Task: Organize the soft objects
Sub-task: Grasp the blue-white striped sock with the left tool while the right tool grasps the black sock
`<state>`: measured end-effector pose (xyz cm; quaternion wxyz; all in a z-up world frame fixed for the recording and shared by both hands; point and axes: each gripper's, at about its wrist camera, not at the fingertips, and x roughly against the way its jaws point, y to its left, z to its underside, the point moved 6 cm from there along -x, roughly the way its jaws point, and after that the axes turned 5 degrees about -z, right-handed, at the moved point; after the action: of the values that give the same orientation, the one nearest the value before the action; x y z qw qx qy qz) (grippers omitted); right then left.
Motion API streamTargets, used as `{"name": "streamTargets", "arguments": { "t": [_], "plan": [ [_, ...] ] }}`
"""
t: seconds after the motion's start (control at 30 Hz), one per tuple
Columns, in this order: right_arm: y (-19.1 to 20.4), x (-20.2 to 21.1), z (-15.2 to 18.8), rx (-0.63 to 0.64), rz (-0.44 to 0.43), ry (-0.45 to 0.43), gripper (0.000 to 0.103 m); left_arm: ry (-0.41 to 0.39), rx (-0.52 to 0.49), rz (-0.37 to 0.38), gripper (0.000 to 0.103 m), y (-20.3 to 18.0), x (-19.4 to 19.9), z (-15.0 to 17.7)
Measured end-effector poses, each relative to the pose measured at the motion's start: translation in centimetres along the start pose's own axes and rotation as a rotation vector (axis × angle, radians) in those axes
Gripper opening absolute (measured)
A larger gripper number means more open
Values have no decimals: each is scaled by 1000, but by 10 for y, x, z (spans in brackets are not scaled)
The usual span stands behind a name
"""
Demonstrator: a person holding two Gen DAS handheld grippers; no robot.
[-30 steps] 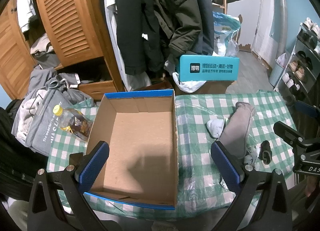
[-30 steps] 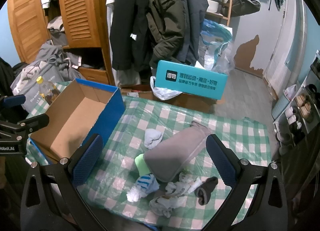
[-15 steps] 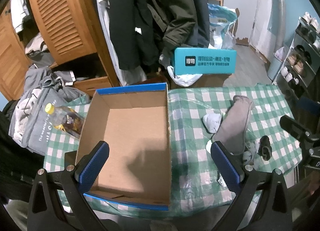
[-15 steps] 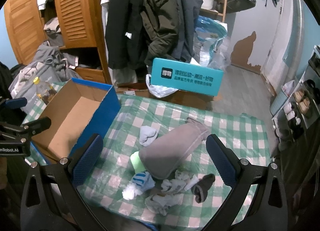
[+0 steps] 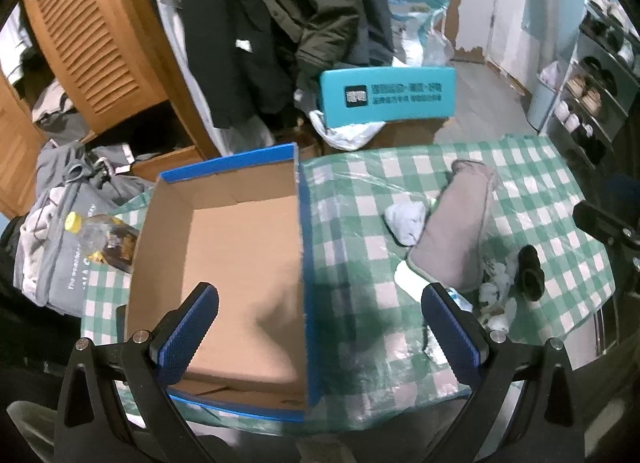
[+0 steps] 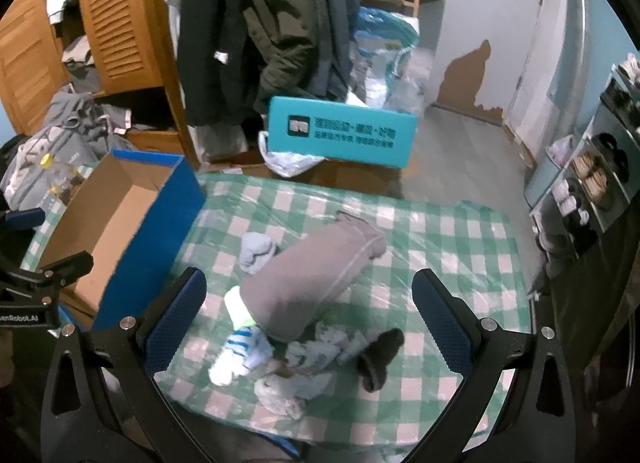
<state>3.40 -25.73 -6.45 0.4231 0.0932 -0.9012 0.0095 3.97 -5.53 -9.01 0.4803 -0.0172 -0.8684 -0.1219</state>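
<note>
Now, right claw [image 6: 306, 309] spread wide, holding nothing, above grey roll [image 6: 316, 275]; left claw [image 5: 320, 327] likewise. Best: lower, pinch mid-roll, carry to box [image 5: 236, 255] at 9 o'clock.

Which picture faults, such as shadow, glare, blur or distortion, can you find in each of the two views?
Left wrist view: a dark shadow falls across the cardboard box floor; the clear plastic over the checked tablecloth glints; fisheye bends the wardrobe door. Right wrist view: slight motion blur softens the sock pile and the teal box print; corners are black.
</note>
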Motion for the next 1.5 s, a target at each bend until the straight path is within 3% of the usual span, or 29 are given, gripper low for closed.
{"name": "streamTargets", "arguments": {
  "t": [0.87,1.5],
  "plan": [
    [-96,-52,62,-202,74,202,101,164,-105,41,102,-77,-64,23],
    [-107,-120,110,-224,84,409,96,277,-142,75,102,-109,-113,41]
  ]
}}
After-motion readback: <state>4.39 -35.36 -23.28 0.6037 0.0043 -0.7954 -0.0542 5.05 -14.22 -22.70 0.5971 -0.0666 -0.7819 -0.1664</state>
